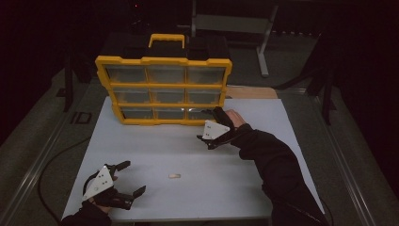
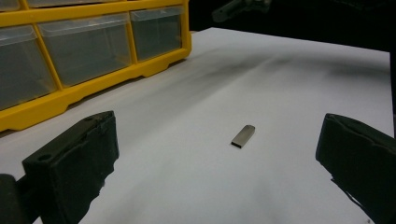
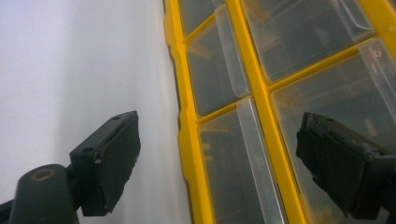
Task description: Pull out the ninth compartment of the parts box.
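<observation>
A yellow organiser [image 1: 162,61] with clear drawers stands upright at the back of the white table [image 1: 263,179]. My right gripper [image 1: 204,125] is open at its lower right corner. In the right gripper view the organiser's yellow frame [image 3: 187,135] runs between the jaws of the right gripper [image 3: 219,140], which touch nothing. A small flat metal piece [image 1: 174,176] lies on the table near the front. My left gripper [image 1: 134,177] rests open at the front left. The left gripper [image 2: 217,133] points at the metal piece [image 2: 243,136], a short way ahead. The organiser [image 2: 116,77] stands to the left.
A black and yellow carry case [image 1: 167,44] sits behind the organiser. A metal stand [image 1: 263,47] rises at the back right. A wooden strip [image 1: 251,92] lies along the table's far right edge. A cable [image 1: 51,165] trails on the floor at the left.
</observation>
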Demonstrator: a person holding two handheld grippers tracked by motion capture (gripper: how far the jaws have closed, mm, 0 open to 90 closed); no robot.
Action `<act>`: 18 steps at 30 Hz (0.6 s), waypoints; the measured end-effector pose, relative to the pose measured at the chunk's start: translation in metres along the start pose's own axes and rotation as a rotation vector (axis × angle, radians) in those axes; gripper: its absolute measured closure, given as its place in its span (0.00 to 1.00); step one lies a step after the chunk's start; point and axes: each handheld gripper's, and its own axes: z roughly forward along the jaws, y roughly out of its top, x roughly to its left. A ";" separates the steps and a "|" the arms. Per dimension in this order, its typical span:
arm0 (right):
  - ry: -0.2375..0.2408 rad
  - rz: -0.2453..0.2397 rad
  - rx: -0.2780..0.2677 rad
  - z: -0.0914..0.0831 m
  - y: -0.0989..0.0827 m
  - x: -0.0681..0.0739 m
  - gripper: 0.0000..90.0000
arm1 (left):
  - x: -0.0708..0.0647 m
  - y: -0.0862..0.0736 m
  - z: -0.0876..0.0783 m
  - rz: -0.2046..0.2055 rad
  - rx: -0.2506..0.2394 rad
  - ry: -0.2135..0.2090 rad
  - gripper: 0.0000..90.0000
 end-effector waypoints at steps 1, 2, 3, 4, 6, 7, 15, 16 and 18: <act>0.003 -0.002 0.009 0.002 0.000 -0.001 0.15 | 0.000 0.000 0.000 -0.001 -0.001 0.000 0.00; -0.002 -0.011 0.011 0.004 0.000 -0.001 0.16 | 0.000 0.000 0.000 -0.001 -0.001 0.001 0.00; -0.004 -0.017 0.015 0.006 -0.001 -0.001 0.16 | 0.000 0.000 0.000 -0.001 -0.002 0.000 0.00; -0.007 -0.030 0.022 0.008 0.000 -0.001 0.17 | 0.000 0.000 0.000 -0.001 -0.002 0.000 0.00; -0.005 -0.058 0.030 0.011 0.000 -0.004 0.17 | 0.000 0.000 0.000 0.000 -0.002 -0.001 0.00; -0.016 -0.056 0.033 0.013 0.001 -0.001 0.18 | 0.000 0.000 0.000 0.001 -0.001 -0.001 0.00; -0.034 -0.106 0.059 0.025 0.005 0.000 0.18 | 0.000 0.000 0.000 -0.003 -0.007 -0.001 0.00; -0.037 -0.108 0.062 0.027 0.005 0.000 0.18 | 0.000 0.000 0.000 -0.003 -0.006 -0.002 0.00; -0.041 -0.119 0.061 0.031 0.007 -0.001 0.18 | 0.000 0.000 0.000 -0.003 -0.005 -0.003 0.00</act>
